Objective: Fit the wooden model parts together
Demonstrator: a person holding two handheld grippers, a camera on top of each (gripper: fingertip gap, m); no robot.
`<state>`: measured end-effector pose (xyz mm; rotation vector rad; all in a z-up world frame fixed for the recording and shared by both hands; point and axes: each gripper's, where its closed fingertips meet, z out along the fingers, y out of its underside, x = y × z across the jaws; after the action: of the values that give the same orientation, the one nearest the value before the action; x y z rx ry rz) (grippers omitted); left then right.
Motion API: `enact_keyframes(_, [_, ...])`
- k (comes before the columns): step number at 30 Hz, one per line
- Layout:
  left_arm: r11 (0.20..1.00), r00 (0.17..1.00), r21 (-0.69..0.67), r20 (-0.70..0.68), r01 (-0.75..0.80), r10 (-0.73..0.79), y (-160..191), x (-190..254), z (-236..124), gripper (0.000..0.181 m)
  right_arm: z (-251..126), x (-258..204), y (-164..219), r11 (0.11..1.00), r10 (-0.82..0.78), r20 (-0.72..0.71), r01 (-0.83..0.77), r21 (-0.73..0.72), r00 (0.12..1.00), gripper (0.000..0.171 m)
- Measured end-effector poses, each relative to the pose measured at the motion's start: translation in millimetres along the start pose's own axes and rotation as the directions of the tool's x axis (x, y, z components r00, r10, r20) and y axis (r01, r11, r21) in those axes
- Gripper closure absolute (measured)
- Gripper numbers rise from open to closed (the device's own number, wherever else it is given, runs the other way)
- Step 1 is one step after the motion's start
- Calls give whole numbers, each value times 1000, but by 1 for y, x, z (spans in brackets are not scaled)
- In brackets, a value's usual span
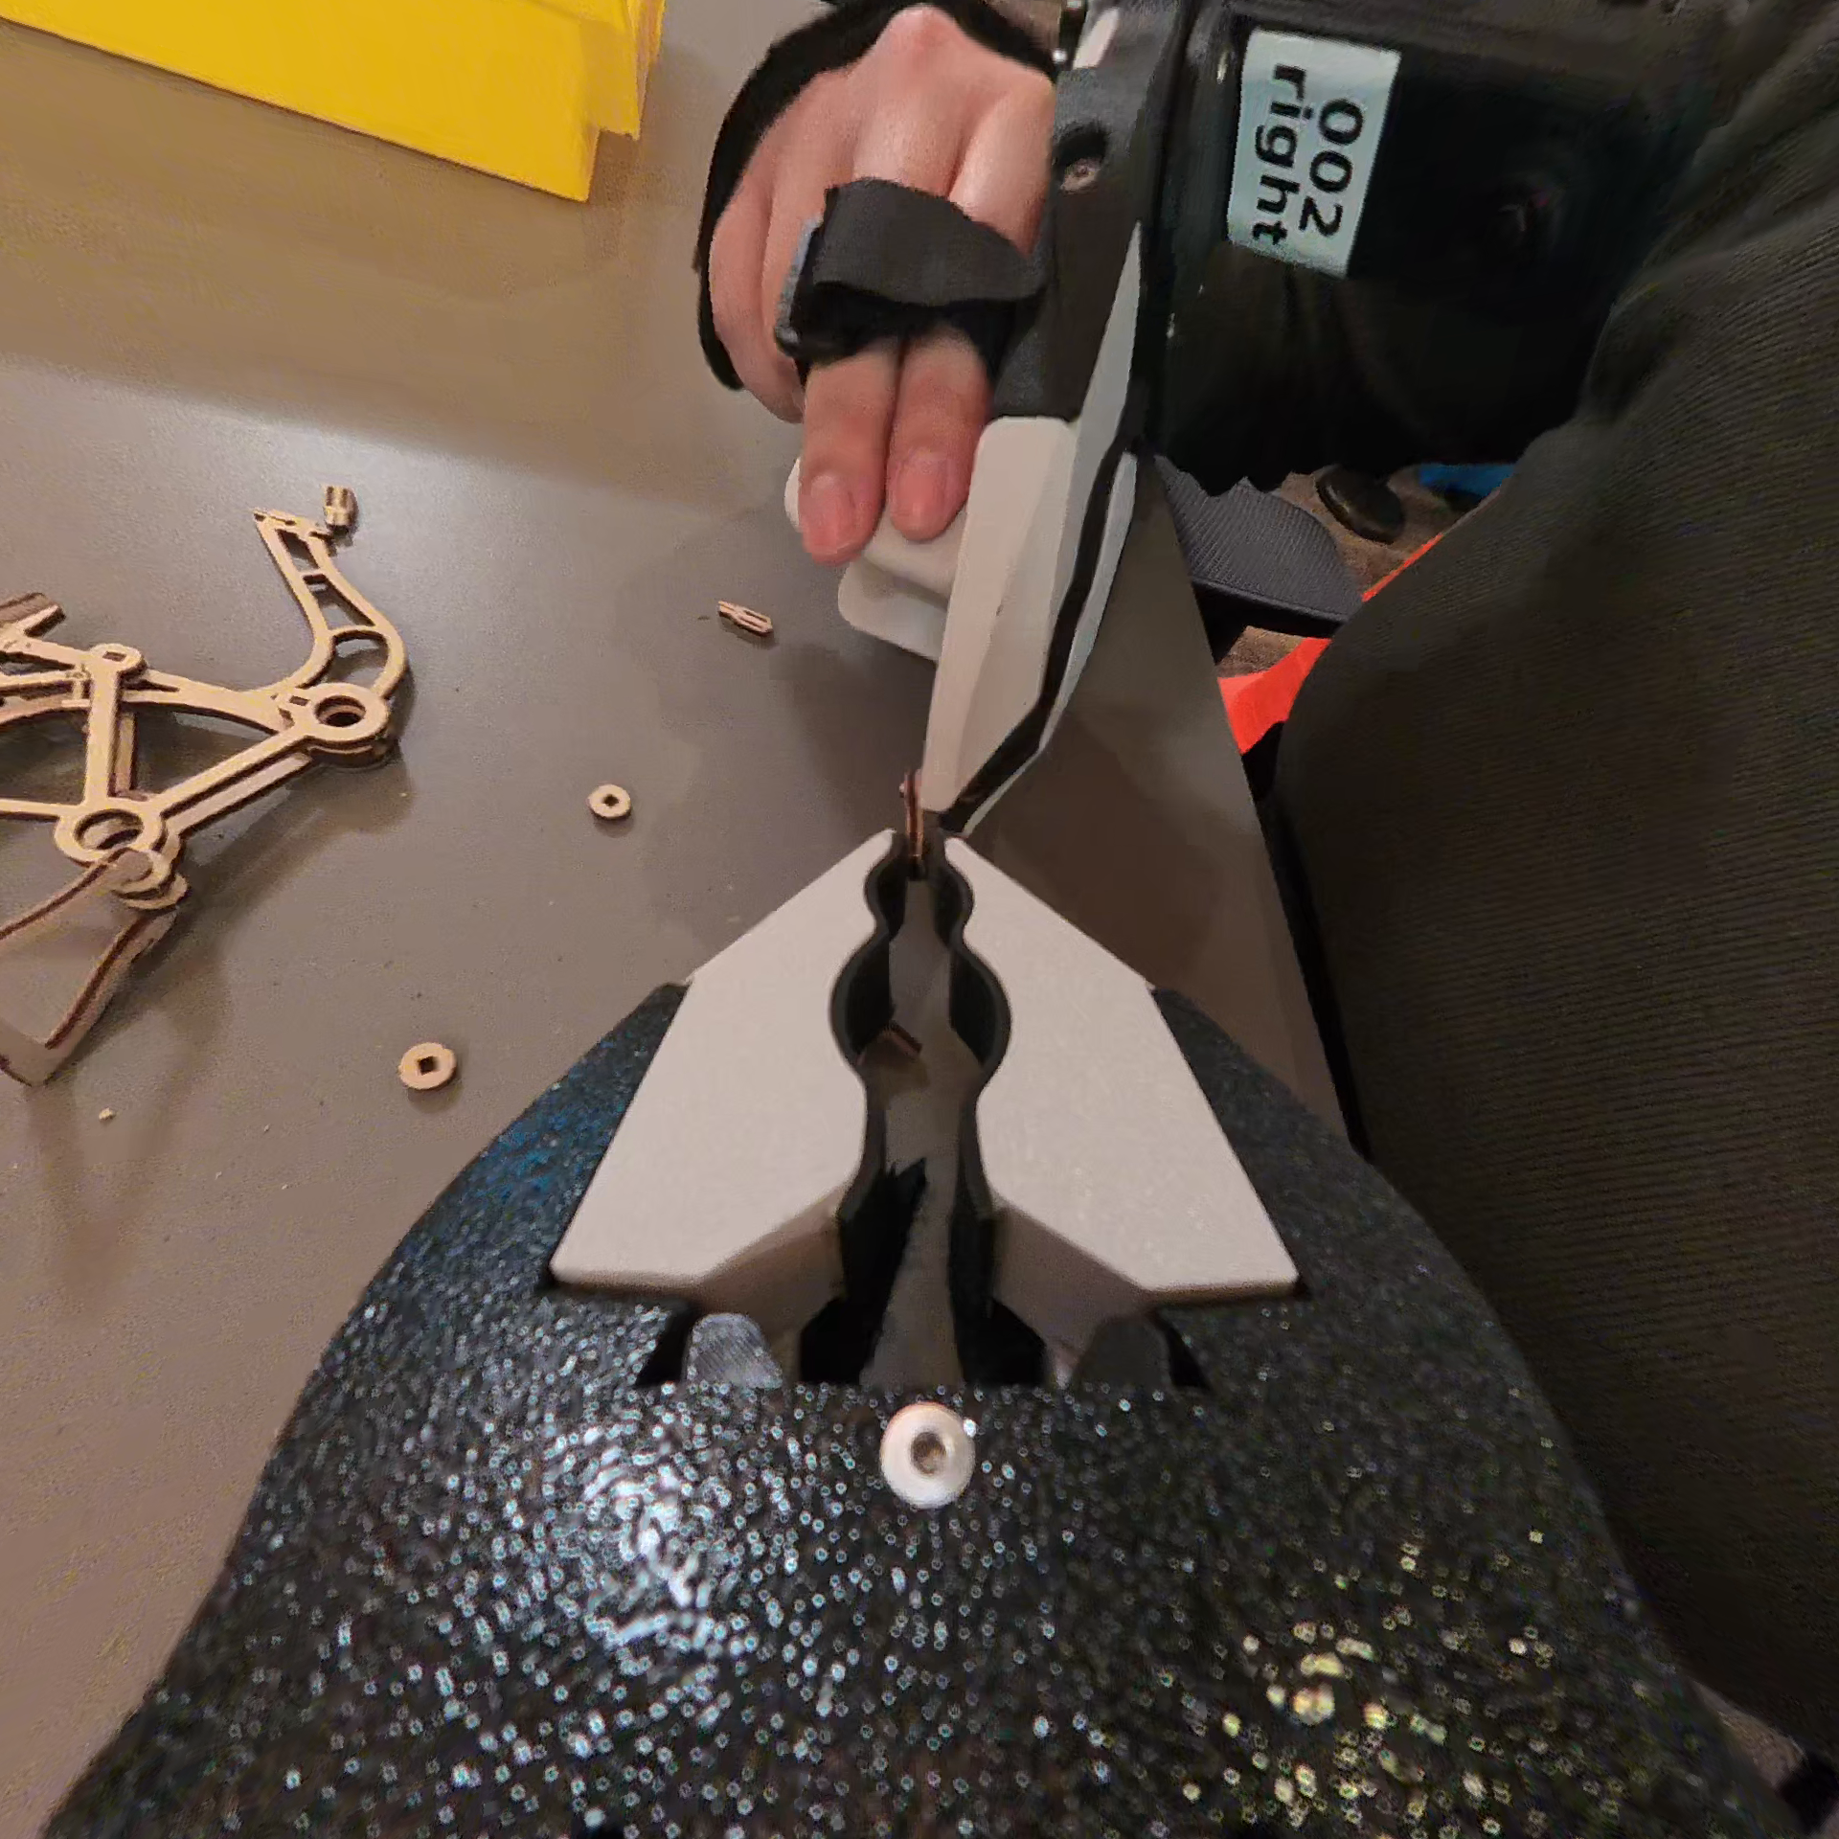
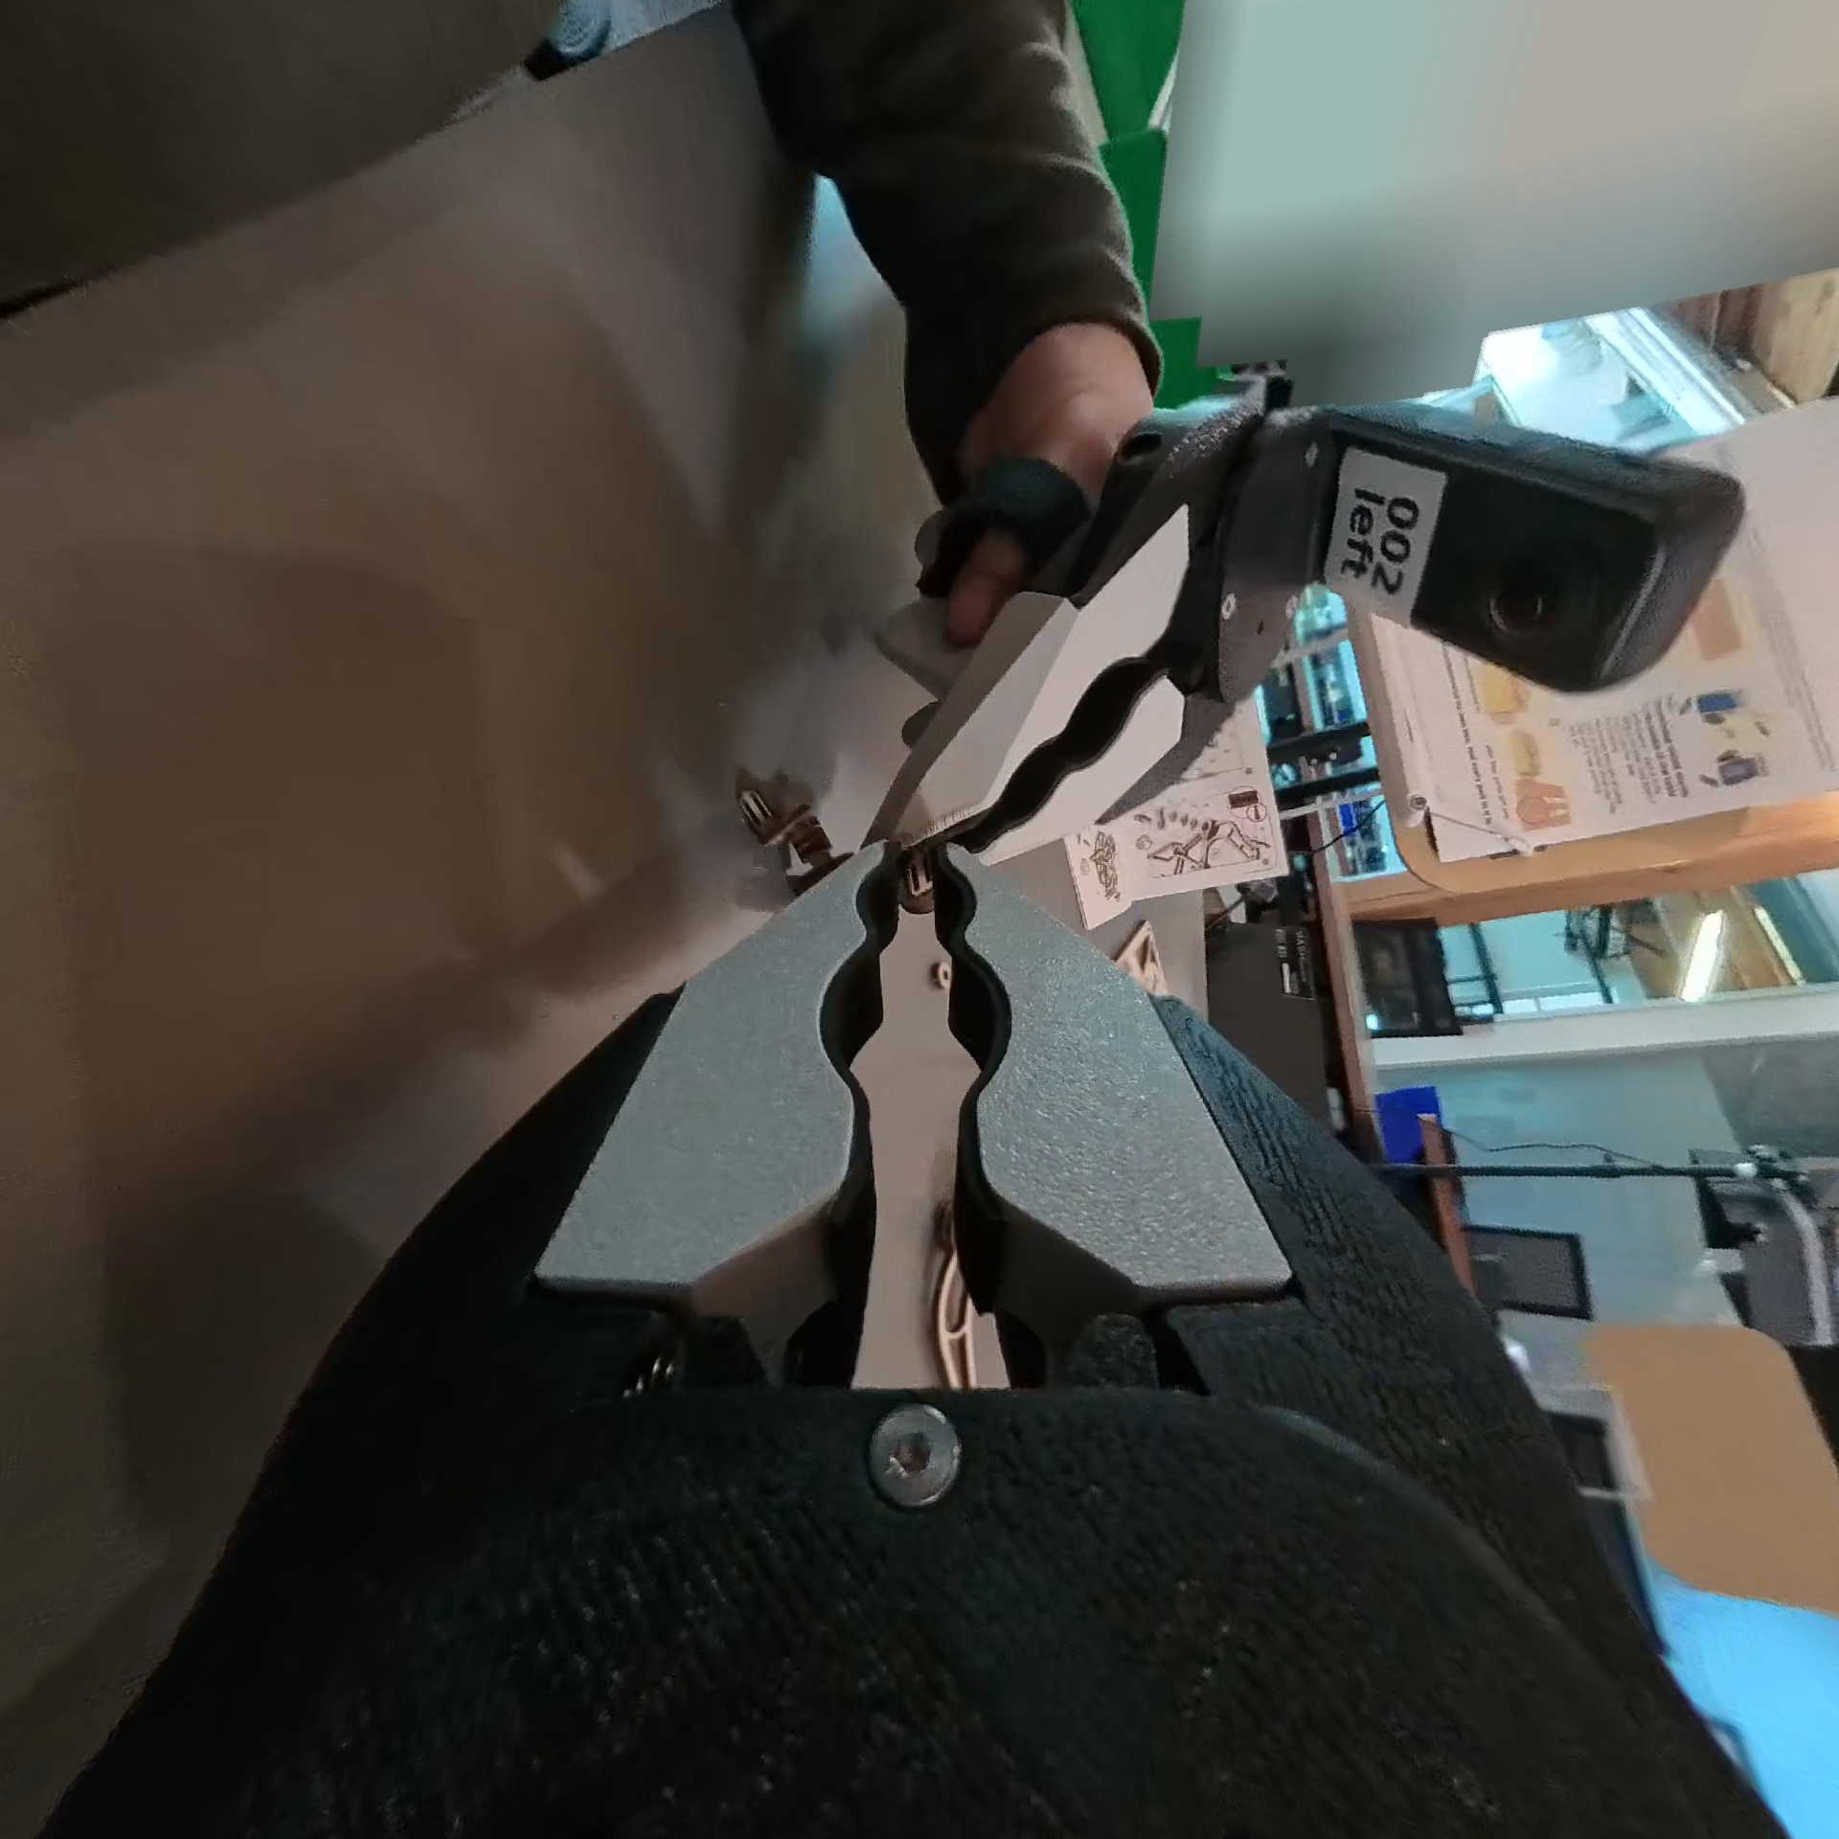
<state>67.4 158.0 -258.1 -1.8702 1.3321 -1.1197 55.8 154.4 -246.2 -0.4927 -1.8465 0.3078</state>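
Observation:
In the left wrist view my left gripper [image 1: 916, 858] is shut on a small wooden piece [image 1: 912, 831] at its tips. My right gripper [image 1: 933, 801] comes down from above, tip to tip with it, and touches the same spot. In the right wrist view my right gripper [image 2: 916, 868] is shut on a small slotted wooden piece [image 2: 918, 884]. The left gripper [image 2: 901, 834] meets it from the upper right. I cannot tell whether they hold one piece or two joined pieces. The partly built wooden frame [image 1: 199, 736] lies on the table at the left.
Two wooden washers [image 1: 609, 802] [image 1: 430, 1067] and small loose wooden bits [image 1: 746, 617] lie on the grey table [image 1: 498, 398]. A yellow box [image 1: 398, 90] stands at the far left. A printed instruction sheet [image 2: 1174, 836] lies behind the grippers. The person's dark-clothed body fills the right.

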Motion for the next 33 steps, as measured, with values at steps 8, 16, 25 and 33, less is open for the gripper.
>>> enact_keyframes(8, [994, 989, -44, 99, -102, 106, 12, -10, -16, 108, 7, 19, 31, 868, 494, -33, -495, -39, 869, 167])
enact_keyframes(16, [955, 941, -113, 171, -275, 291, 29, -16, -15, 113, 16, 5, 37, 54, 985, 171, -988, -146, 29, 167])
enact_keyframes(25, [751, 663, -64, 426, -657, 616, -13, -13, -32, 148, 8, 28, 25, -334, 865, 362, -937, -100, -347, 167])
enact_keyframes(33, [616, 471, -200, 481, -762, 740, -14, -14, -26, 179, 11, 27, 18, -356, 844, 387, -928, -111, -371, 166])
